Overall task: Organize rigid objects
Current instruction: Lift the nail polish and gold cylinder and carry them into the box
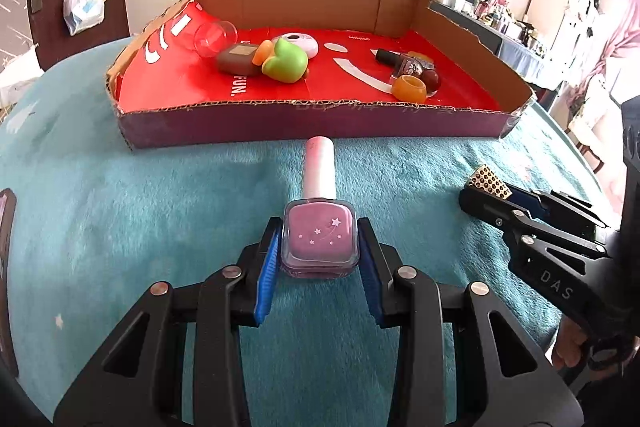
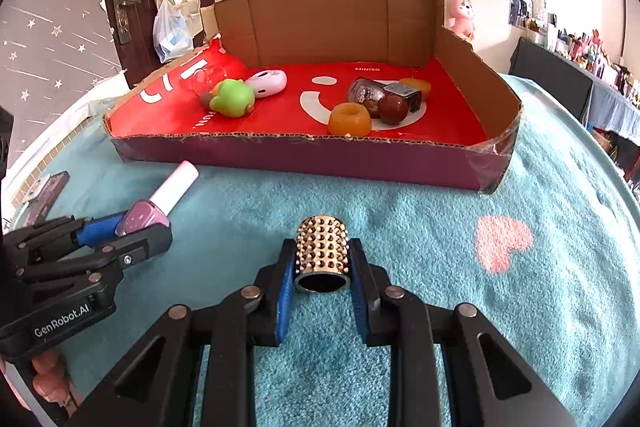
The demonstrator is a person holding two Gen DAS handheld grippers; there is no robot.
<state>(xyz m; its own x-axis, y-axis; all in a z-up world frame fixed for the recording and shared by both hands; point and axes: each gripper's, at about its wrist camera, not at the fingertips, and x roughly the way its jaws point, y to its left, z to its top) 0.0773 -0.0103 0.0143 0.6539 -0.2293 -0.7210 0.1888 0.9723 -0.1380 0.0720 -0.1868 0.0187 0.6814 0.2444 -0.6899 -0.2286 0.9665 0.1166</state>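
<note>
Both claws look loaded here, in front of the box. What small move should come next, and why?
Probably lift both and carry them forward over the near wall of the cardboard box. The left claw clamps the pink nail polish bottle, the right claw the studded gold cylinder, and both items sit low over the teal blanket, outside the box.

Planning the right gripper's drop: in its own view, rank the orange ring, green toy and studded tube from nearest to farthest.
1. Studded tube, clamped in the right gripper.
2. Orange ring, box front, slightly right.
3. Green toy, box left, farther back.
</note>
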